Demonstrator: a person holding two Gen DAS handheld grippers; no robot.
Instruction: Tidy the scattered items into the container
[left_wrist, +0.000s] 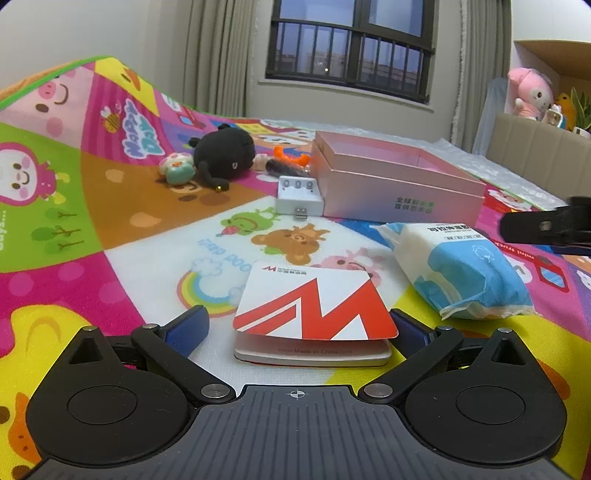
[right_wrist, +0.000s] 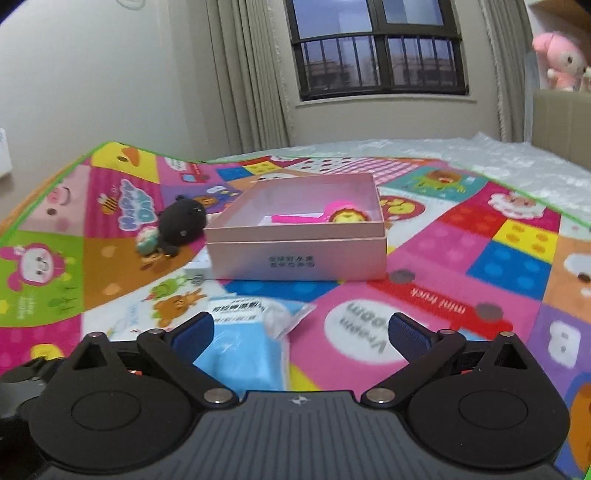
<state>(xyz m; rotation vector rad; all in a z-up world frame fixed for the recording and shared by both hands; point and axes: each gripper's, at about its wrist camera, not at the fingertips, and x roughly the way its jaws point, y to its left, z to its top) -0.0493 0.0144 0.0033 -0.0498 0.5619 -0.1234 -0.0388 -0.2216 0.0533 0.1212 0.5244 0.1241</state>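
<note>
The left gripper (left_wrist: 297, 332) has its jaws spread either side of a red-and-white notepad (left_wrist: 314, 314), not pinching it. The right gripper (right_wrist: 301, 334) is spread wide too, over a blue tissue pack (right_wrist: 243, 350). Beyond sits the pink box (right_wrist: 295, 254), a pink toy (right_wrist: 332, 214) inside; a black plush (left_wrist: 223, 155) and white charger (left_wrist: 299, 197) lie beside it on the play mat (left_wrist: 110, 221).

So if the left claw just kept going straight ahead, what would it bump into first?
Probably the red-and-white notepad: it lies on the mat between the open left claw fingers, right ahead. Beyond it sits the pink box.
</note>
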